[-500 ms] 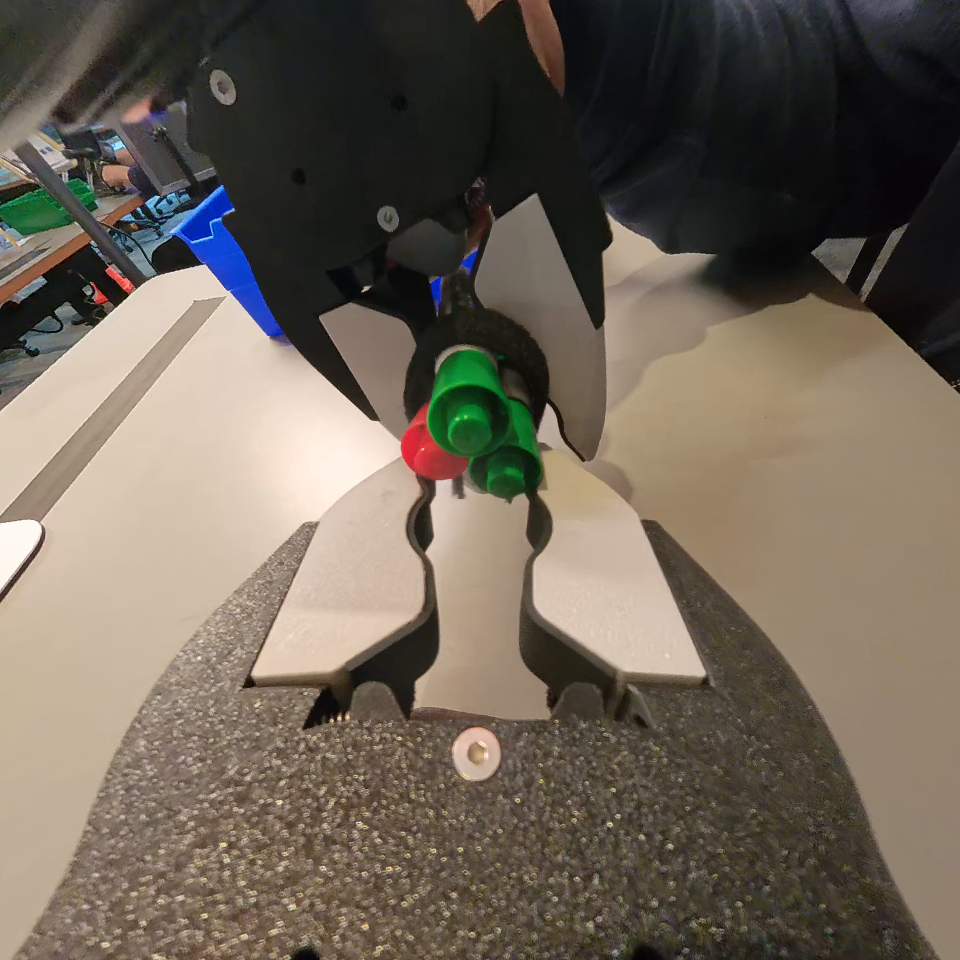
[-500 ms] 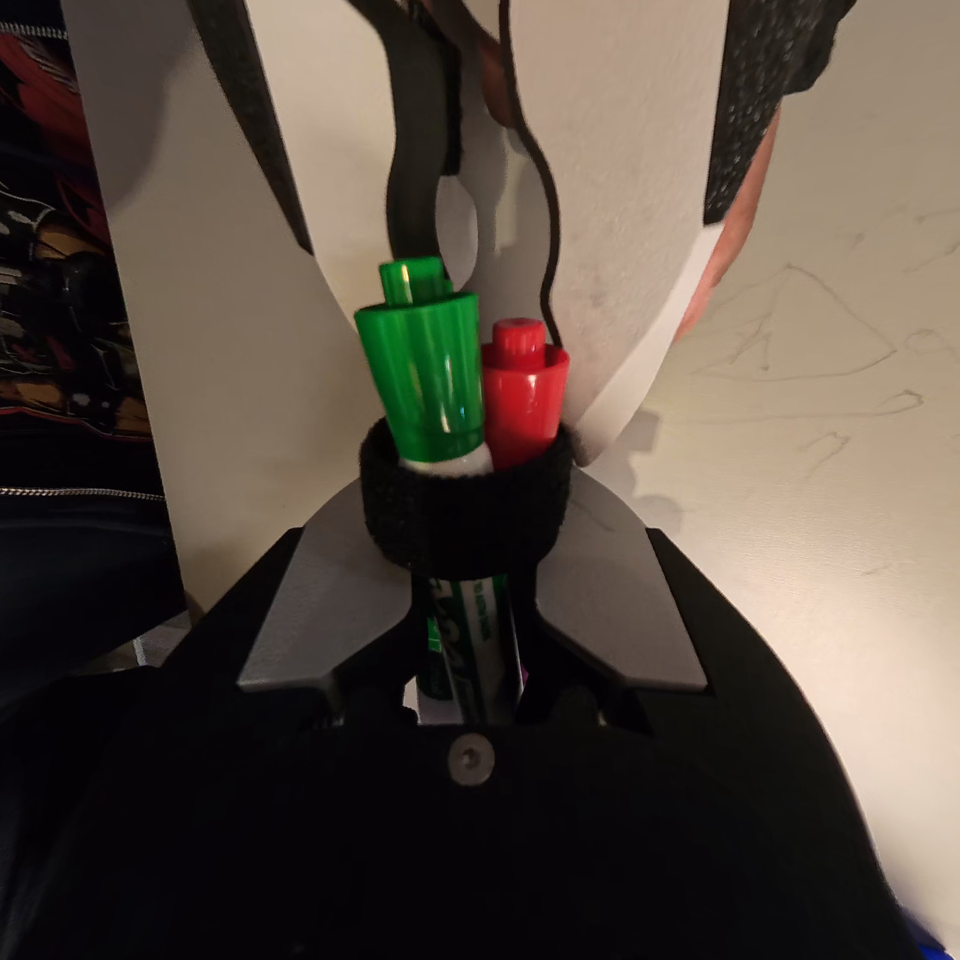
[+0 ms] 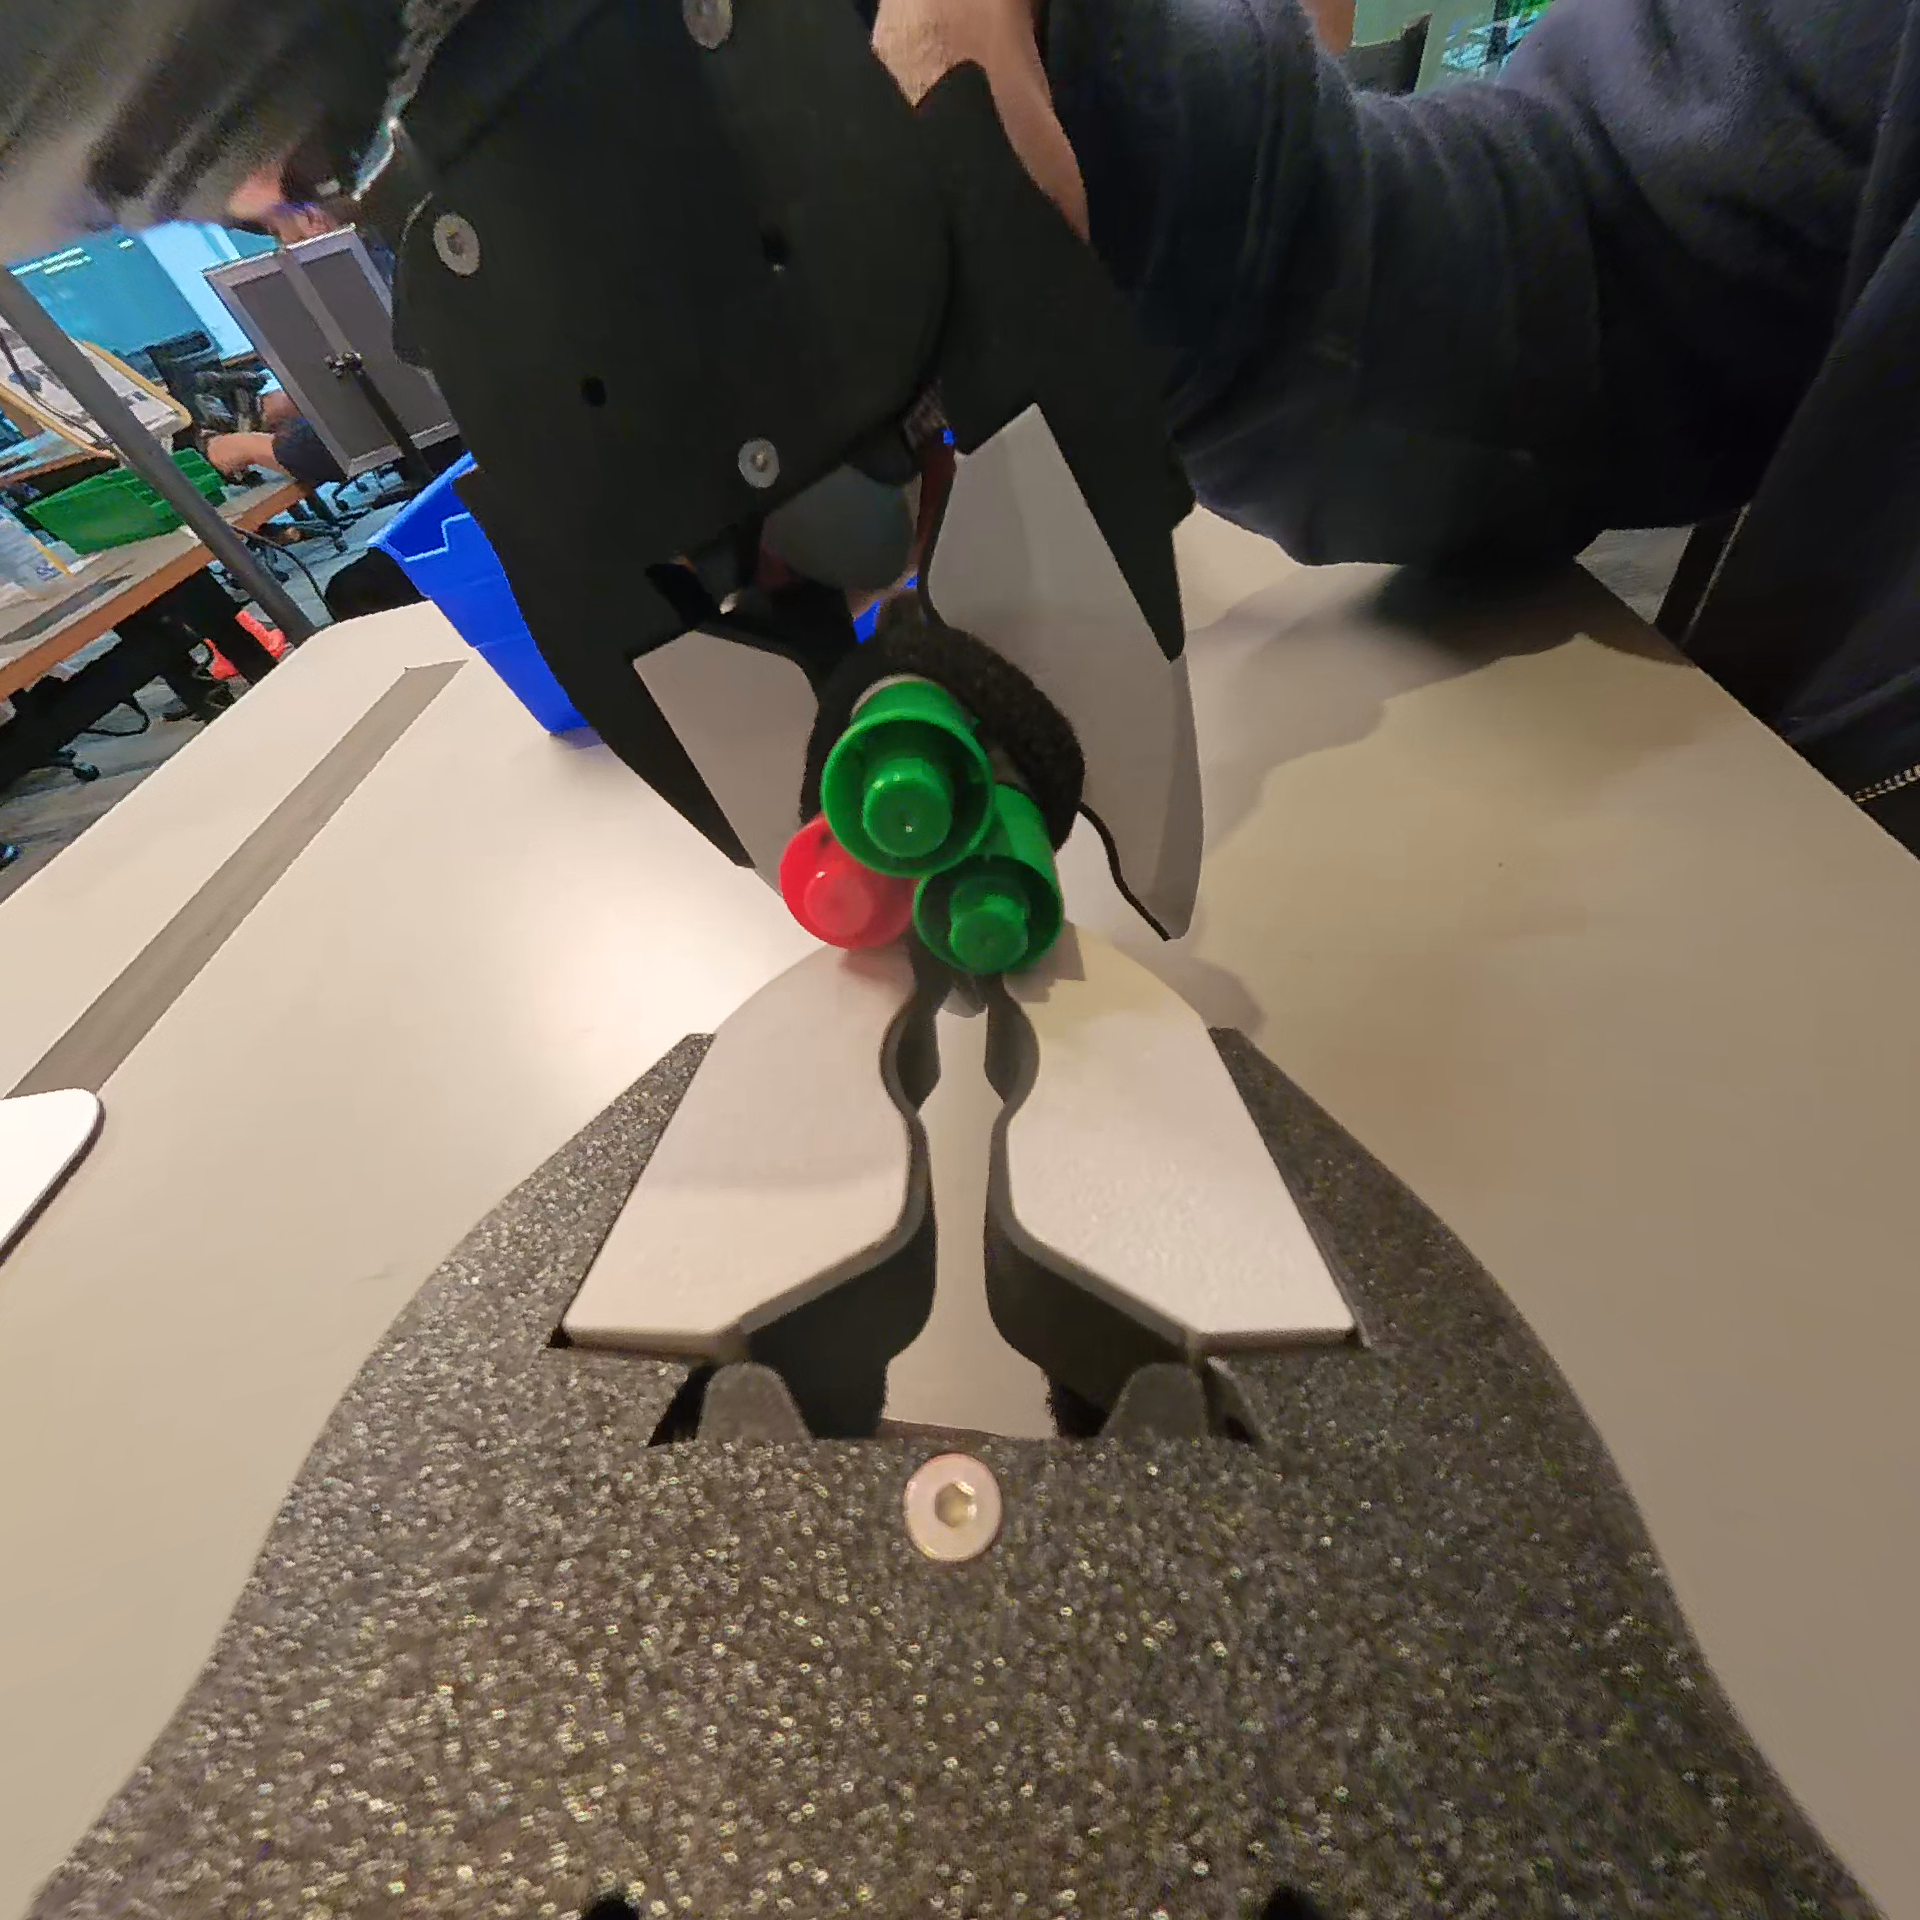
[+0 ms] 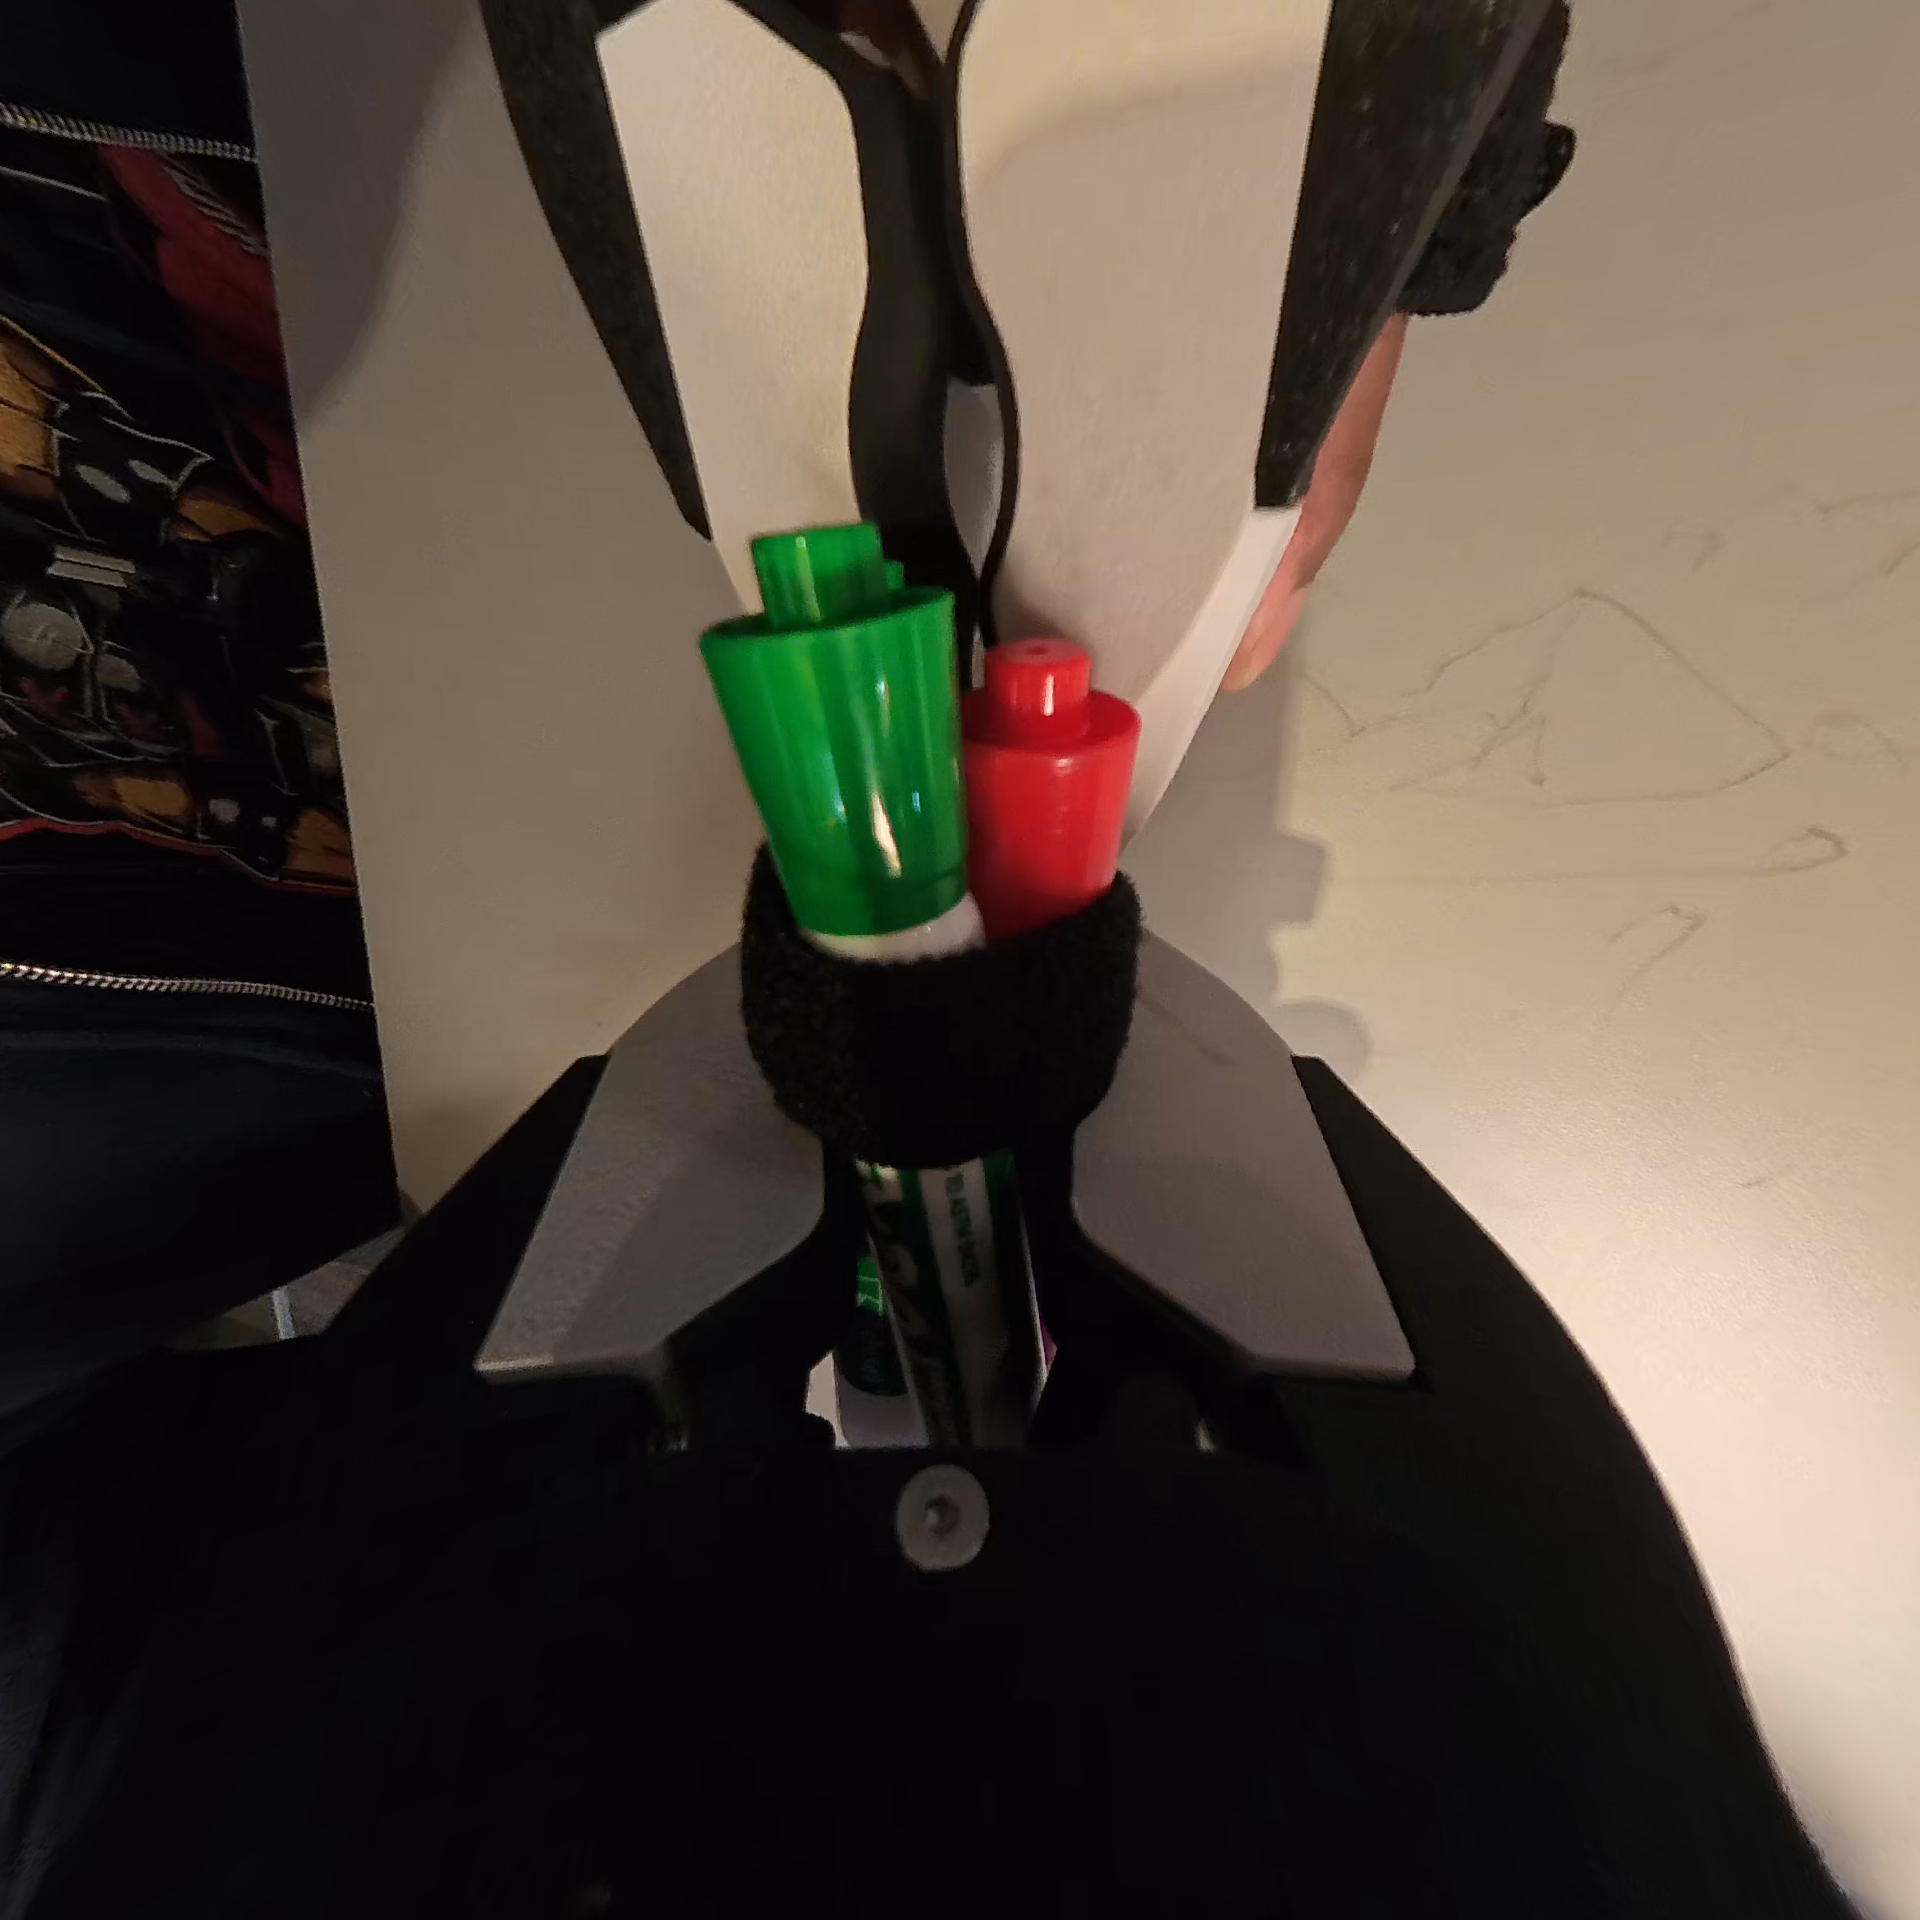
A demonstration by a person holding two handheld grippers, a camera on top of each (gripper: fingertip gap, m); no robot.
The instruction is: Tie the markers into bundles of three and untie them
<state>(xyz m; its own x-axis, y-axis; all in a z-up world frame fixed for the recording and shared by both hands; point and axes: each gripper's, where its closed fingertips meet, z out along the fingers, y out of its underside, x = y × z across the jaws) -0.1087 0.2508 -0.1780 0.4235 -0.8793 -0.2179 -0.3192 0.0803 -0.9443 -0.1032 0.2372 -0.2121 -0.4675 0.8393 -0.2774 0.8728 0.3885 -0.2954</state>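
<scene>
Three markers are bundled, two with green caps (image 3: 906, 798) and one with a red cap (image 3: 836, 894). A black fuzzy band (image 4: 935, 1029) wraps them. My right gripper (image 4: 935, 997) is shut on the bundle at the band, and in the left wrist view it (image 3: 951, 873) holds the caps pointing at the camera, just above the table (image 3: 1455, 1039). A thin black cord (image 3: 1127, 894) trails from the band. My left gripper (image 3: 956, 992) has its jaws nearly together, tips just under the lower green cap (image 3: 987, 920). I cannot see anything pinched between them. Its fingers (image 4: 748, 312) show behind the caps.
A blue bin (image 3: 488, 613) stands at the table's far left edge, behind the right gripper. A dark strip (image 3: 239, 873) runs along the table, and a white object (image 3: 42, 1153) lies at the left edge. A person's dark sleeve (image 3: 1455, 312) leans over the far right. Pen scribbles (image 4: 1579, 727) mark the tabletop. The tips of both grippers are at nearly the same place.
My left gripper's jaws have closed from a wide gap to a narrow slit. The bundle stays in the right gripper, in about the same place.
</scene>
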